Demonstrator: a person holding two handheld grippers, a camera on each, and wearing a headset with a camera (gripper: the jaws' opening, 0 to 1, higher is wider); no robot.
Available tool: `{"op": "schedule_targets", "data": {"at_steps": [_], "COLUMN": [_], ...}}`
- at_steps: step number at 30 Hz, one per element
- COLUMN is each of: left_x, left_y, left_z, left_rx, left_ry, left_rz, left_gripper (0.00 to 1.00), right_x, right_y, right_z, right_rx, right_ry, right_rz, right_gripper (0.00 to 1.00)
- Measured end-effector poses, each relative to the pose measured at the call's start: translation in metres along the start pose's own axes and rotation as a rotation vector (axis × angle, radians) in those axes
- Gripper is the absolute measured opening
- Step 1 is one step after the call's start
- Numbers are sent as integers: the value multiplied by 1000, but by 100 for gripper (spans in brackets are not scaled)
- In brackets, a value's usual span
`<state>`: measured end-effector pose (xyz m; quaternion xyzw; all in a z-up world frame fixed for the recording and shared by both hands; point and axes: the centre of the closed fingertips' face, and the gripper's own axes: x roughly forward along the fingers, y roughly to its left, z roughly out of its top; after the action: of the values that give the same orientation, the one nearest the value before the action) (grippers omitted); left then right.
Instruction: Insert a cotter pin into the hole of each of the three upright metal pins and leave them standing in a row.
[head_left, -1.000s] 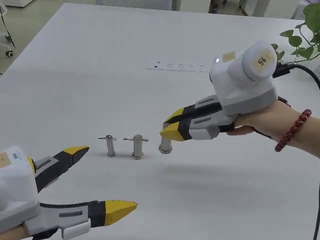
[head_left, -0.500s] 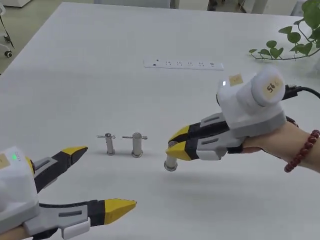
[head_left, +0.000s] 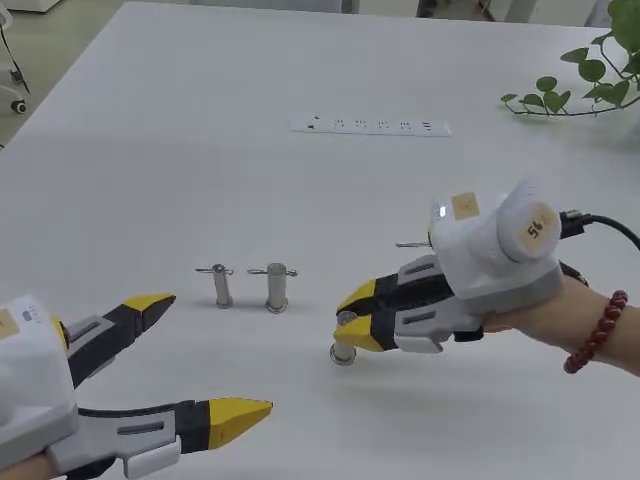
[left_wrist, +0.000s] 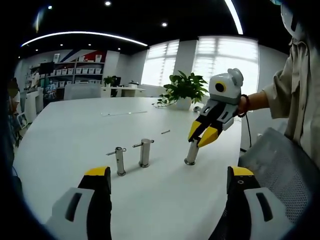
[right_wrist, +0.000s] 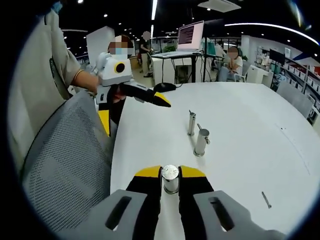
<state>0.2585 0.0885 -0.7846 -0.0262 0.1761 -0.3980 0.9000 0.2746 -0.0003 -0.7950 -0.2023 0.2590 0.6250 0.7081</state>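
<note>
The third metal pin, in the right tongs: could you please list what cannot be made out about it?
- Its cross hole: in the head view the right tongs cover the upper part of the third metal pin; the right gripper view looks at its top end-on.
- Its base, resting on the table or lifted: too small in the left gripper view.
- The loose cotter pin: head view, partly behind the right tongs' white body.

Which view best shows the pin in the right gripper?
The right gripper view: the pin sits close-up, clamped between the fingers. The head view half hides it behind them; the left gripper view shows its lower body from afar.
</note>
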Motion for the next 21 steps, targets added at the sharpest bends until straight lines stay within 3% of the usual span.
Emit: {"op": "schedule_targets", "data": {"at_steps": [21], "left_x": [-3], "left_y": [2], "left_z": [-3], "left_rx": [-5], "left_ry": [7], "left_rz": [6], "left_gripper": [96], "right_x": [10], "right_y": [6], "right_z": [-19], "right_rx": [-59], "right_ry": [26], "right_rz": [90], "right_gripper": [11]}}
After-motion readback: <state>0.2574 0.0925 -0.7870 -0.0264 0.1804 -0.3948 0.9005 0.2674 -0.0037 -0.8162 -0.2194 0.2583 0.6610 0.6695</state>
